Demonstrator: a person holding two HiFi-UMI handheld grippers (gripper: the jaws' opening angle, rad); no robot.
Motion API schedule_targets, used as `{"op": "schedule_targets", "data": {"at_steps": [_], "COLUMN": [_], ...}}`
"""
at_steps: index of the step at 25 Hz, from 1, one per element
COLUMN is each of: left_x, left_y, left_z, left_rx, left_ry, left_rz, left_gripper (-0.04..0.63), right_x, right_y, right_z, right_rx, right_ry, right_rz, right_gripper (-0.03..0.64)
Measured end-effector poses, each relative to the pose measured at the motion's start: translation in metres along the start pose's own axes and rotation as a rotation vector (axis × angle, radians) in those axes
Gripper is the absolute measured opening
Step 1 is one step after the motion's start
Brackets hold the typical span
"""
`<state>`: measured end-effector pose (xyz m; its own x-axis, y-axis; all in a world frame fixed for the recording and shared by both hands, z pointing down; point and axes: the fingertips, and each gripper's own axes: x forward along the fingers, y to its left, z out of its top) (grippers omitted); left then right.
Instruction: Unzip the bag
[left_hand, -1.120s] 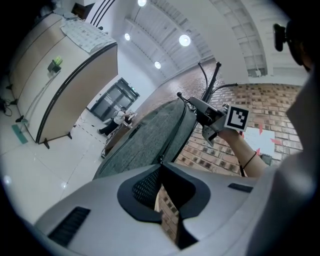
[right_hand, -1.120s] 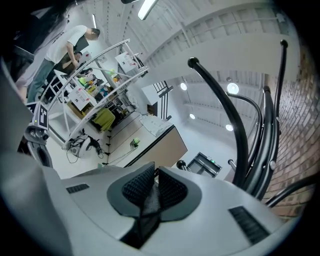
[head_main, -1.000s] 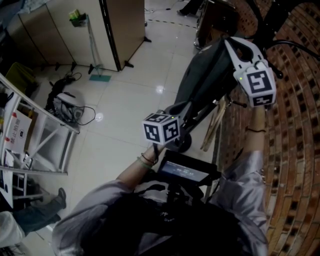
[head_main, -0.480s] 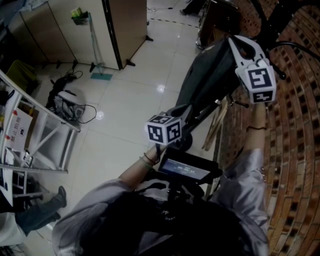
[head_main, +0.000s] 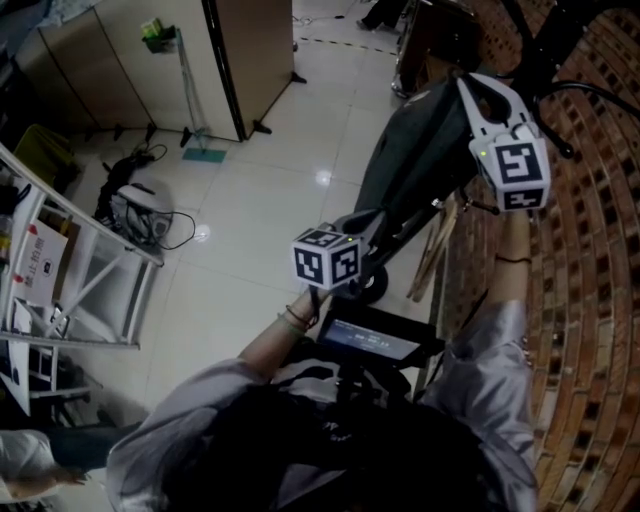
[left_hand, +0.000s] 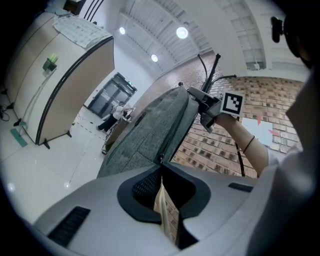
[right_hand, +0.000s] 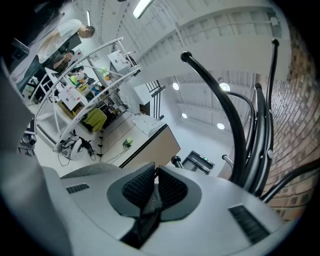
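A dark grey bag (head_main: 415, 165) hangs stretched in the air between my two grippers, in front of a brick wall. My left gripper (head_main: 362, 224) is shut at the bag's near, lower end. In the left gripper view the left gripper (left_hand: 161, 172) pinches a beige zipper pull (left_hand: 163, 202), with the metal slider (left_hand: 161, 159) just beyond the jaws. The grey bag (left_hand: 150, 127) runs away to my right gripper (left_hand: 206, 106). My right gripper (head_main: 463, 86) holds the bag's far, upper end. In its own view the right gripper (right_hand: 155, 172) is shut on a fold of grey fabric (right_hand: 149, 199).
A brick wall (head_main: 585, 300) stands close on the right, with black curved stand tubes (right_hand: 235, 130) beside the right gripper. A beige partition (head_main: 190, 60) and a white metal rack (head_main: 90, 260) stand on the left of the tiled floor (head_main: 250, 230). A black device (head_main: 375, 340) hangs at my chest.
Both grippers and the bag stay where they were. A person's leg at the lower left of the head view has gone out of sight.
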<state>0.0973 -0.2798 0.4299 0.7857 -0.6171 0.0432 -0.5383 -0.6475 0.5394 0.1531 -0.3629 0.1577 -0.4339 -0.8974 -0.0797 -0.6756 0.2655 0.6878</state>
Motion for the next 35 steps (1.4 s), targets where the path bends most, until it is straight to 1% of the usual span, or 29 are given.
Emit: {"op": "schedule_targets", "data": {"at_steps": [5, 9, 12, 15, 19, 24, 28, 31, 35], "left_x": [-0.003, -0.006, -0.01, -0.016, -0.024, -0.033, -0.045, -0.054, -0.062], "left_y": [-0.001, -0.002, -0.003, -0.003, -0.002, 0.0, 0.01, 0.017, 0.024], "left_z": [0.002, 0.004, 0.007, 0.009, 0.009, -0.002, -0.013, -0.012, -0.001], "left_rx": [-0.019, 0.005, 0.021, 0.016, 0.011, 0.012, 0.01, 0.012, 0.042], "left_ry": [0.017, 0.031, 0.025, 0.013, 0.007, 0.032, 0.05, 0.041, 0.01], "left_rz": [-0.013, -0.015, -0.011, -0.01, -0.003, 0.01, 0.044, 0.069, 0.095], "left_gripper": [0.005, 0.005, 0.005, 0.006, 0.006, 0.006, 0.006, 0.006, 0.006], "right_x": [-0.003, -0.01, -0.019, -0.032, -0.048, -0.067, -0.082, -0.096, -0.111], "right_y": [0.001, 0.003, 0.006, 0.011, 0.024, 0.039, 0.055, 0.07, 0.102], "right_z": [0.0, -0.002, -0.002, -0.003, -0.015, -0.034, -0.047, -0.058, -0.083], "right_rx": [0.043, 0.088, 0.114, 0.145, 0.17, 0.273, 0.333, 0.42, 0.552], "right_ry": [-0.003, -0.007, -0.019, -0.027, -0.005, -0.012, -0.006, -0.006, 0.014], "right_rz": [-0.033, -0.022, -0.025, -0.032, -0.038, -0.044, -0.052, -0.063, -0.072], "right_gripper": [0.043, 0.061, 0.061, 0.061, 0.061, 0.061, 0.06, 0.057, 0.026]}}
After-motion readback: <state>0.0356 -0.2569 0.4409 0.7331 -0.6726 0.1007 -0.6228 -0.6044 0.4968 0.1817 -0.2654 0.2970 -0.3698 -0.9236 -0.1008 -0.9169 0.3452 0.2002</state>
